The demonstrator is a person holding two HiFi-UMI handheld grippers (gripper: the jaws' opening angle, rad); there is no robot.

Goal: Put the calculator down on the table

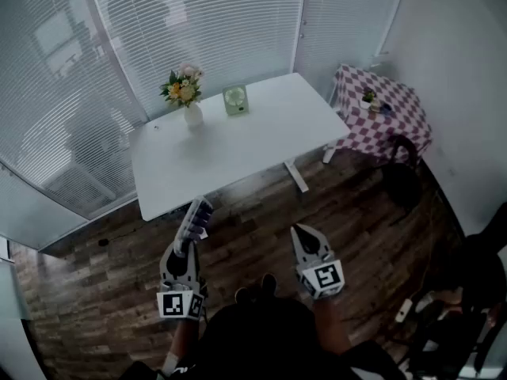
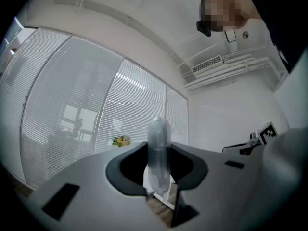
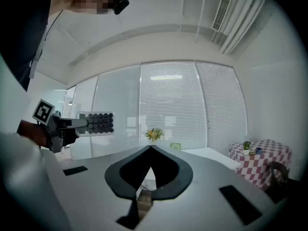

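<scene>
My left gripper (image 1: pixel 184 246) is shut on the lower end of a grey calculator (image 1: pixel 195 218) with dark keys, held over the wooden floor short of the white table (image 1: pixel 261 145). In the left gripper view the calculator (image 2: pixel 159 146) stands edge-on between the jaws of the left gripper (image 2: pixel 159 170). From the right gripper view, the calculator (image 3: pixel 96 123) shows its keypad at the left. My right gripper (image 1: pixel 304 239) hangs beside it to the right, its jaws shut with the tips touching and nothing held; the right gripper (image 3: pixel 150 148) points toward the table (image 3: pixel 211 154).
On the table's far side stand a vase of flowers (image 1: pixel 187 96) and a small green device (image 1: pixel 235 100). A checkered side table (image 1: pixel 382 115) with a small plant is at the right, a dark chair (image 1: pixel 400 176) beside it. Blinds cover the windows behind.
</scene>
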